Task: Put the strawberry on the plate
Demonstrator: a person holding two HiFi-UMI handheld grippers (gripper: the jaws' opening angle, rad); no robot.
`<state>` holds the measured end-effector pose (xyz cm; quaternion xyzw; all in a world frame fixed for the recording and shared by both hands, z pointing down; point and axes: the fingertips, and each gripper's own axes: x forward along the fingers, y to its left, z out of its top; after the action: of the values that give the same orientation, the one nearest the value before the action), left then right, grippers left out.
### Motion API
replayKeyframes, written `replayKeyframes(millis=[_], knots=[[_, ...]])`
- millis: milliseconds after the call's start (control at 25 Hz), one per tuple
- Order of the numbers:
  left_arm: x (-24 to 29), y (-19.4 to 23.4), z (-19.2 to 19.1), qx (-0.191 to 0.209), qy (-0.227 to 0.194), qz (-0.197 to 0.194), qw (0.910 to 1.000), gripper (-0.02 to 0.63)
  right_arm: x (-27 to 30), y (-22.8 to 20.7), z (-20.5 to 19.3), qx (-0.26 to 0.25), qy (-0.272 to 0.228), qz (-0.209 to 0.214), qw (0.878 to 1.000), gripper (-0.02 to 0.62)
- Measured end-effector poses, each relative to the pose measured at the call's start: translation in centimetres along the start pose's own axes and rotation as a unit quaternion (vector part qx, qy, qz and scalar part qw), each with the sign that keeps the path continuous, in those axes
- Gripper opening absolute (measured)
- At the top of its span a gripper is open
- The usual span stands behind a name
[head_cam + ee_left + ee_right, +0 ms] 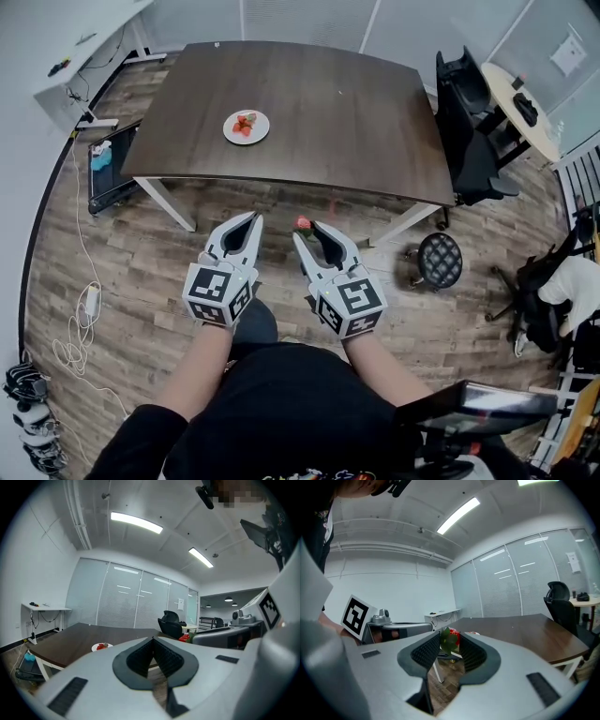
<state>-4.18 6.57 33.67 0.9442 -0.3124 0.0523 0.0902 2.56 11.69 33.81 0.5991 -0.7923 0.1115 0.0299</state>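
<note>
My right gripper [306, 228] is shut on a red strawberry [303, 223] with green leaves [448, 638], held above the wooden floor in front of the table. My left gripper [254, 220] hangs beside it, shut with nothing between its jaws [152, 645]. A white plate [247, 127] with strawberries on it [244, 124] sits on the dark brown table [356, 112], toward the table's left side, well ahead of both grippers. The plate [101, 646] also shows small in the left gripper view.
A black office chair [469, 131] stands at the table's right end, with a round black stool [439, 260] nearer me. A white desk [80, 47] is at the far left, and cables [80, 319] lie on the floor to the left.
</note>
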Motion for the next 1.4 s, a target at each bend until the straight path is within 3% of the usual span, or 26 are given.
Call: replayKeyframes(millis=[680,1080,1400], knots=[[9.6,8.6,2.5,-0.021,0.020,-0.068,0.9973,0.005,11.0,-3.9,2.7,0.011,0.028,-0.051,0.998,0.135],[12.0,15.3,3.7,-0.009,0.024,-0.079,0.9966,0.005,18.0,-3.6,3.2,0.016,0.026,-0.058,0.998,0.135],[13.1,18.3,4.0,-0.008,0.023,-0.089,0.9958,0.005,21.1,-3.5,3.2,0.016,0.028,-0.070,0.997,0.135]])
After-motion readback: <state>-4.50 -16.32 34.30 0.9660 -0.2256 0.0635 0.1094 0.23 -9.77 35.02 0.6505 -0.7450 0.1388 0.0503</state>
